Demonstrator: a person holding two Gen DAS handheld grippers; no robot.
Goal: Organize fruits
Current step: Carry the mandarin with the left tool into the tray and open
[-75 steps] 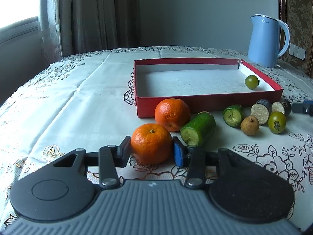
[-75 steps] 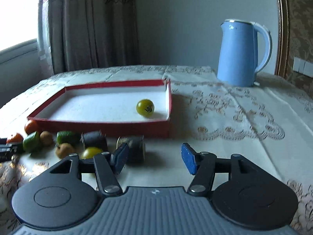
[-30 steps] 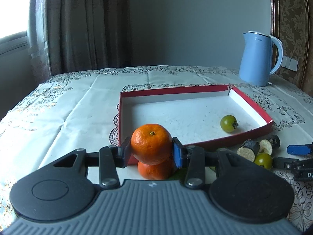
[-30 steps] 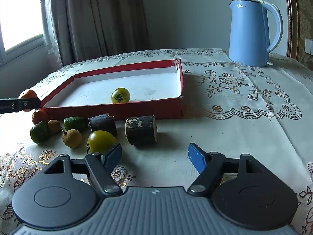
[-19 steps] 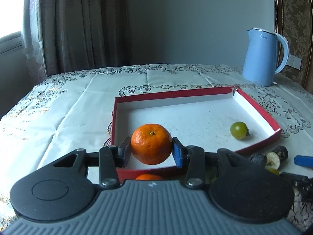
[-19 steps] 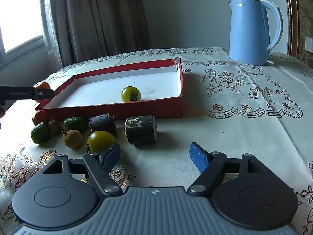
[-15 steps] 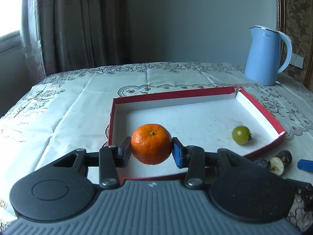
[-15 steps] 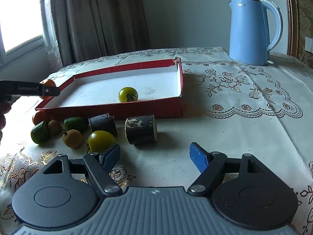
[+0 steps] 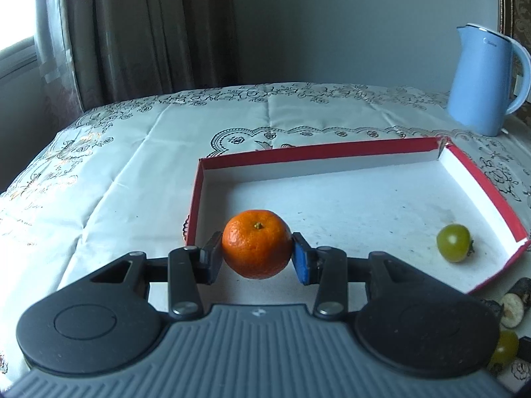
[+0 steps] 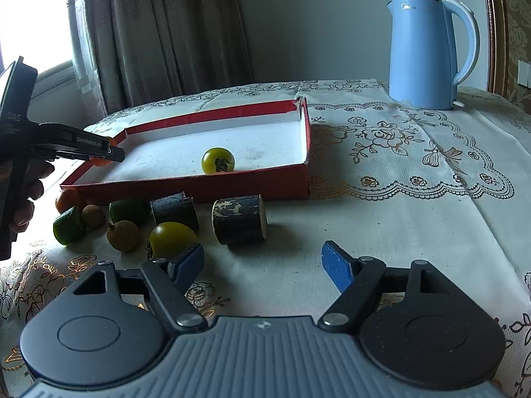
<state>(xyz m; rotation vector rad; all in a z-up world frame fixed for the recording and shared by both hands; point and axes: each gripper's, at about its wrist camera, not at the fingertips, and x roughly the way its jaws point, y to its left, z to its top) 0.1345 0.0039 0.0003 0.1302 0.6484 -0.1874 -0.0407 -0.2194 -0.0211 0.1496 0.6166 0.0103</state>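
The left gripper [image 9: 257,255] pinches a tangerine [image 9: 256,244] above the near-left corner of the red tray [image 9: 332,150]. The right gripper [image 10: 264,263] stands spread, holding nothing.

Dimpled, slightly glossy orange [image 9: 256,243]; matt cardboard tray [image 9: 365,157]; glossy plastic kettle [image 10: 428,51]; embroidered cloth [image 10: 398,172] with a sheen.

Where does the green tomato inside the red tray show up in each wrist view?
Left wrist view: green tomato at the right edge, in the red tray's near right corner.
Right wrist view: it sits centre-left, just behind the tray's front wall.
Shared landmark: the blue kettle upper right in both.
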